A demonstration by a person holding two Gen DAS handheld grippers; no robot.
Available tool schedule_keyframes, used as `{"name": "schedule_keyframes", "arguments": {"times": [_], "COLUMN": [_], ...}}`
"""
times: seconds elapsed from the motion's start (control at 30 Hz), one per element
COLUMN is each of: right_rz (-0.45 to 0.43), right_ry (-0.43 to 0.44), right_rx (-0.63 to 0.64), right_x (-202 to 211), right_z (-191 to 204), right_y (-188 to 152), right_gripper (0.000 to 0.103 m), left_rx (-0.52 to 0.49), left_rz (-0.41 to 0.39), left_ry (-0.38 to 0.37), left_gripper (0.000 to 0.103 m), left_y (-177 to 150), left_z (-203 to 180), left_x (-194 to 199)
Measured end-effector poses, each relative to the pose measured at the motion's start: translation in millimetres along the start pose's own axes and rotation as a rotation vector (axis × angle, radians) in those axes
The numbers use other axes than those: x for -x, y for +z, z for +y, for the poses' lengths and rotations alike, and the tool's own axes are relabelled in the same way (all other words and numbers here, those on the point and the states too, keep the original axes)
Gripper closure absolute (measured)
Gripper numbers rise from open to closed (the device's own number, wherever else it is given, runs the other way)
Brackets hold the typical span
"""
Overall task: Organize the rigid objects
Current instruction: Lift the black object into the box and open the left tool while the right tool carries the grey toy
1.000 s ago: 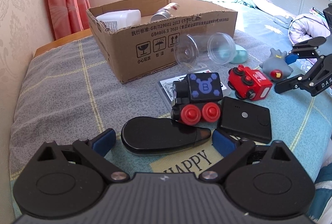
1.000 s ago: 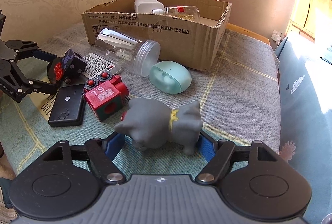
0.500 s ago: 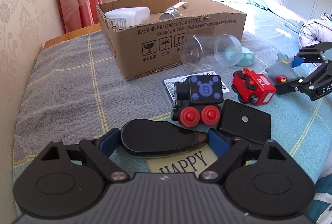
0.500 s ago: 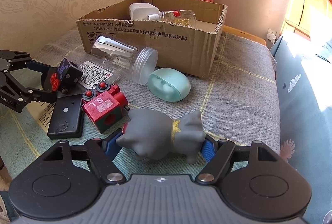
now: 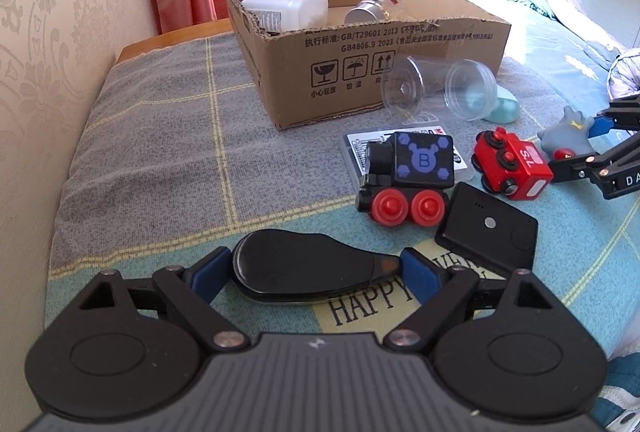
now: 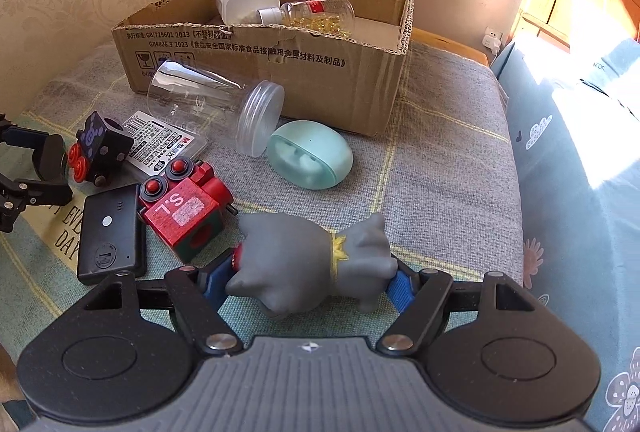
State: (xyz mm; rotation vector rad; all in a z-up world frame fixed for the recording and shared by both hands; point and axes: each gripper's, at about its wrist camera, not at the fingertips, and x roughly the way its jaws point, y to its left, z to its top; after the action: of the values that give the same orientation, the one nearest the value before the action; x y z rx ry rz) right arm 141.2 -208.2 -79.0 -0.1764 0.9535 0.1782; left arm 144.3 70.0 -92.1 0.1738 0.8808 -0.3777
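— While it lies on the bed, how will that black case [image 5: 304, 264] handle?

— Light, stiff, slick, I'd judge. My left hand-held gripper [image 5: 316, 272] is closed on its two ends; its long axis runs across the jaws, narrow tip rightward.

— And the right?

— My right hand-held gripper [image 6: 308, 282] clamps the grey rubber toy [image 6: 312, 264], near the cardboard box [image 6: 320, 80].

Left gripper [image 5: 316, 268] and right gripper [image 6: 308, 282], both clamped, pitched downward.
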Motion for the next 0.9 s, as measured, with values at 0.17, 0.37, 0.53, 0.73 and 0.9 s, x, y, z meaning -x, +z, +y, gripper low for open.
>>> {"name": "schedule_keyframes", "arguments": {"times": [0.17, 0.37, 0.53, 0.73, 0.9], "right_rz": [0.017, -0.003, -0.042, -0.116, -0.173], "right_ry": [-0.012, 0.008, 0.029, 0.022, 0.02], "right_rx": [0.016, 0.062, 0.104, 0.15, 0.174], "right_x": [4.6, 20.6, 37.5, 53.4, 63.0], "right_z": [0.2, -1.2, -3.1, -6.9, -8.6], "right_y": [2.6, 9.8, 24.5, 49.8, 69.5], "right_gripper": [0.026, 0.026, 0.026, 0.026, 0.026], "left_rx": [-0.004, -0.013, -0.055, -0.135, -0.178], "left_rz": [0.012, -0.004, -0.071, -0.156, -0.196], "left_ry": [0.006, 0.01, -0.015, -0.01, -0.019], "left_gripper": [0.013, 0.013, 0.013, 0.013, 0.013], "left_y": [1.3, 8.7, 31.9, 83.1, 133.6], "left_z": [-1.1, -4.9, -14.7, -27.9, -31.4], "left_x": [4.4, 22.4, 47.1, 58.0, 42.5]}}
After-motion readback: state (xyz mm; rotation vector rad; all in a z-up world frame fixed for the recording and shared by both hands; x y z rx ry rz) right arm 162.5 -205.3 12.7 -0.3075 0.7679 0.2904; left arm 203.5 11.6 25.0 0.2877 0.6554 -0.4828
